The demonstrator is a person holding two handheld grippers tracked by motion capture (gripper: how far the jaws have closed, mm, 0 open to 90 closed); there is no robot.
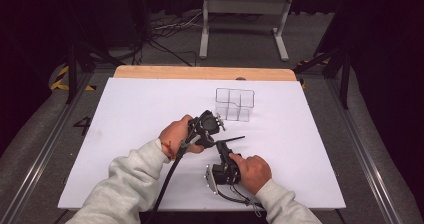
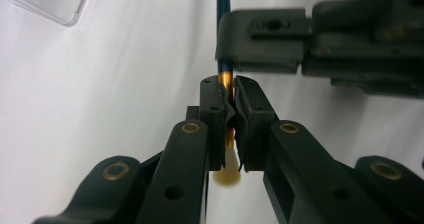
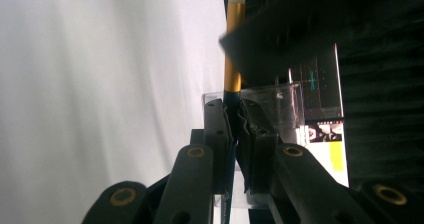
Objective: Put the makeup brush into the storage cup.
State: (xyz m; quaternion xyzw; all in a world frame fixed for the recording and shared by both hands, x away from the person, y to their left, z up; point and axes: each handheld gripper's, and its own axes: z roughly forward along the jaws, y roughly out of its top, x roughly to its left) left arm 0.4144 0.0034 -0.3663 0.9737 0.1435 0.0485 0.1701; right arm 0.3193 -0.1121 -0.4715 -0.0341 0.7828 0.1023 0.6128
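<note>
A make-up brush (image 2: 223, 14) with a dark blue handle, gold ferrule (image 3: 232, 64) and cream bristles (image 2: 227, 173) is held between both grippers just above the white tabletop. My left gripper (image 2: 228, 91) is shut on the ferrule, near the bristles. My right gripper (image 3: 234, 109) is shut on the dark handle just below the ferrule. In the high view the left gripper (image 1: 204, 134) and right gripper (image 1: 221, 149) meet at the table's middle front, with the brush (image 1: 235, 139) poking out to the right. A clear compartmented organizer (image 1: 235, 104) stands behind them.
A white sheet (image 1: 125, 134) covers the table, and a wooden edge (image 1: 200, 73) shows at the back. Beyond the table stand a white frame's legs (image 1: 204, 34), with cables (image 1: 165, 29) on the grey floor. The organizer's corner (image 2: 50, 1) shows in the left gripper view.
</note>
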